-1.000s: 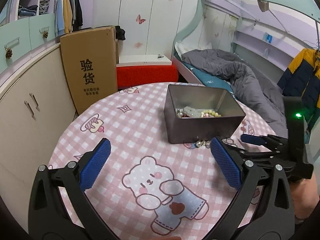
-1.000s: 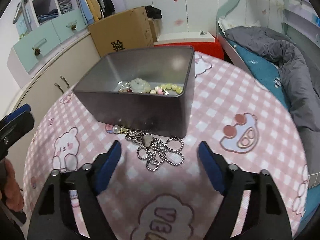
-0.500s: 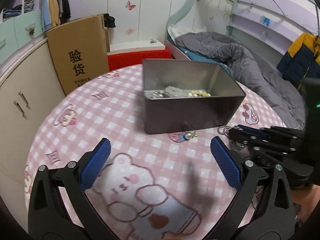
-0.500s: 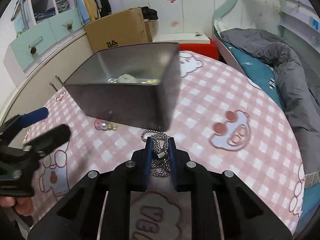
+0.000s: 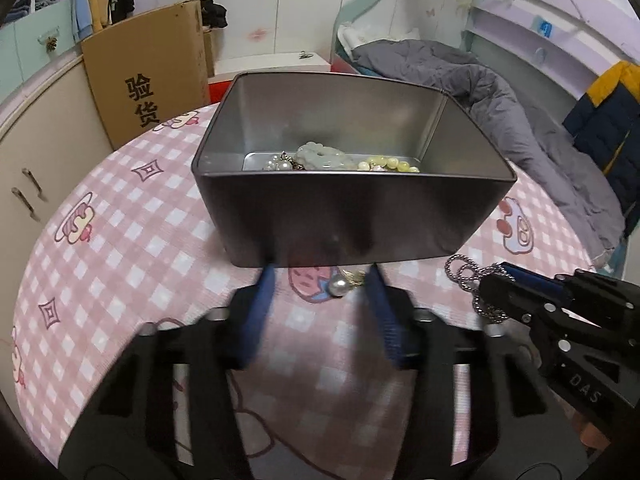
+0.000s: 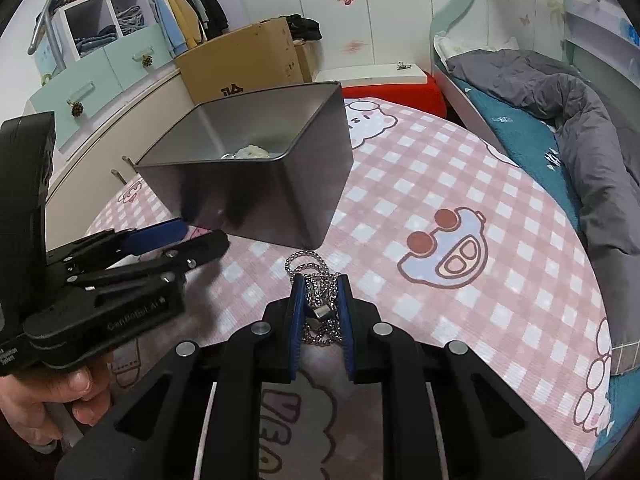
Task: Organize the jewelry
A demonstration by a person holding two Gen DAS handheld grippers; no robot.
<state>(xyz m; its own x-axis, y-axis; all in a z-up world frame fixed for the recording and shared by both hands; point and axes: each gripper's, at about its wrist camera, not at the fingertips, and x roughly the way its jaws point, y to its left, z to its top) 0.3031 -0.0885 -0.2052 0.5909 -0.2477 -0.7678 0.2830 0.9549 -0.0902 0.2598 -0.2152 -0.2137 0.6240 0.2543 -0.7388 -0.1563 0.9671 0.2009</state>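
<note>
Right now my right tongs [image 6: 319, 300] are clenched on the silver ball-chain necklace [image 6: 316, 280], its loops spilling out ahead of the blue pads [image 6: 297, 312] onto the pink checked surface [image 6: 460, 184], just short of the near corner of the grey rectangular metal tin [image 6: 256, 196]. My left tongs [image 5: 322, 284] are closing, blurred, with the round white pearl on a gold clasp [image 5: 338, 285] lying between the pads; I see no contact yet. That pearl sits right against the tin's front wall. Beyond the left tongs, inside the tin, lie a pale green carved pendant [image 5: 324, 156], white pearls [image 5: 280, 165] and yellow beads [image 5: 386, 165].
</note>
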